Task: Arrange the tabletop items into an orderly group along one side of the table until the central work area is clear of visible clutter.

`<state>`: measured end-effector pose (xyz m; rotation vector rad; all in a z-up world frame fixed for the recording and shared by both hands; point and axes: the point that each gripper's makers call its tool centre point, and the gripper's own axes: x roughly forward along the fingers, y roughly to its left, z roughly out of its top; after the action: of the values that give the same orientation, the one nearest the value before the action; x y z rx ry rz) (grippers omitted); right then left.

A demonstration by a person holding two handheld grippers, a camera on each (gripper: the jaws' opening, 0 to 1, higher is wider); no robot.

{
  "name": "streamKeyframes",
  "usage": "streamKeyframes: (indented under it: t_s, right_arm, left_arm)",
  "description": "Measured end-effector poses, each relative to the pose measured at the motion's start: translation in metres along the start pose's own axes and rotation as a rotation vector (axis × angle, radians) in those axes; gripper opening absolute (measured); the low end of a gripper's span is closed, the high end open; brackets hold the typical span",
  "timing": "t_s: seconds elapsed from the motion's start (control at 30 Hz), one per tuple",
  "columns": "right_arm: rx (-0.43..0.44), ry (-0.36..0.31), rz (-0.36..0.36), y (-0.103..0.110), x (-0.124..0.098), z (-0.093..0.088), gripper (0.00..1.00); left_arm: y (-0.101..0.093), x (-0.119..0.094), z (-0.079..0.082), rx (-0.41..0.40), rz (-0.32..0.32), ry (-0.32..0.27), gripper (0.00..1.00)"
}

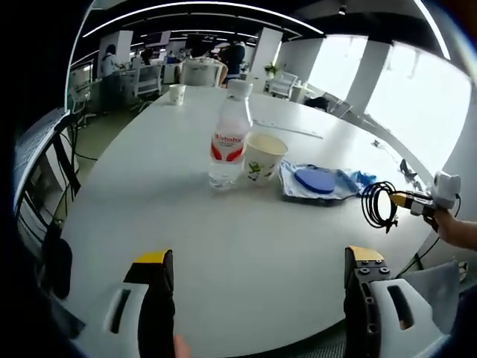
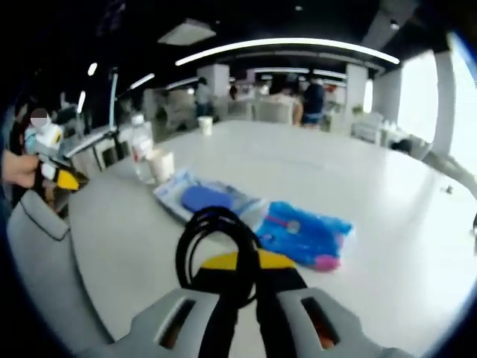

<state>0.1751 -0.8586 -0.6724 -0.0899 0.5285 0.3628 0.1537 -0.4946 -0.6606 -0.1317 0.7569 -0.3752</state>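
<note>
Open office, long white worktop [image 1: 149, 194]. Left to right: bottle [image 1: 227, 138], paper cup [image 1: 262, 158], blue pouch [image 1: 317, 181].

Left hand-held gripper [image 1: 257, 265] hangs wide, empty.

Right hand-held gripper [image 2: 240, 262] is clamped on the coiled black cable [image 2: 212, 242], above the worktop: light, floppy, best taken across the bundled loops.

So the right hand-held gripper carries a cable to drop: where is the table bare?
Bare table lies between the left hand-held gripper and the bottle. It is crowded where bottle, paper cup and blue packet cluster.
</note>
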Motion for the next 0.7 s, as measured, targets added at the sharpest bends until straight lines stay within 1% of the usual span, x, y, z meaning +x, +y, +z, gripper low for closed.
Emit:
streamKeyframes:
  t_s: [0.23, 0.37, 0.43, 0.5, 0.6, 0.7]
  right_arm:
    - [0.014, 0.025, -0.017, -0.013, 0.000, -0.011, 0.03]
    - [0.042, 0.043, -0.016, -0.022, 0.003, -0.019, 0.03]
    - [0.047, 0.049, -0.013, -0.023, 0.005, -0.020, 0.03]
    - [0.053, 0.065, -0.006, -0.025, 0.009, -0.025, 0.03]
    - [0.063, 0.074, -0.010, -0.026, 0.011, -0.026, 0.03]
    - [0.053, 0.084, -0.009, -0.024, 0.012, -0.026, 0.03]
  left_arm:
    - [0.003, -0.004, -0.003, 0.005, 0.008, 0.007, 0.95]
    - [0.006, -0.007, -0.003, 0.006, 0.017, 0.008, 0.95]
    - [0.007, -0.007, -0.003, 0.006, 0.020, 0.007, 0.95]
    - [0.008, -0.008, -0.003, 0.006, 0.022, 0.008, 0.95]
    - [0.008, -0.008, -0.003, 0.010, 0.024, 0.010, 0.95]
    - [0.008, -0.008, -0.003, 0.011, 0.027, 0.009, 0.95]
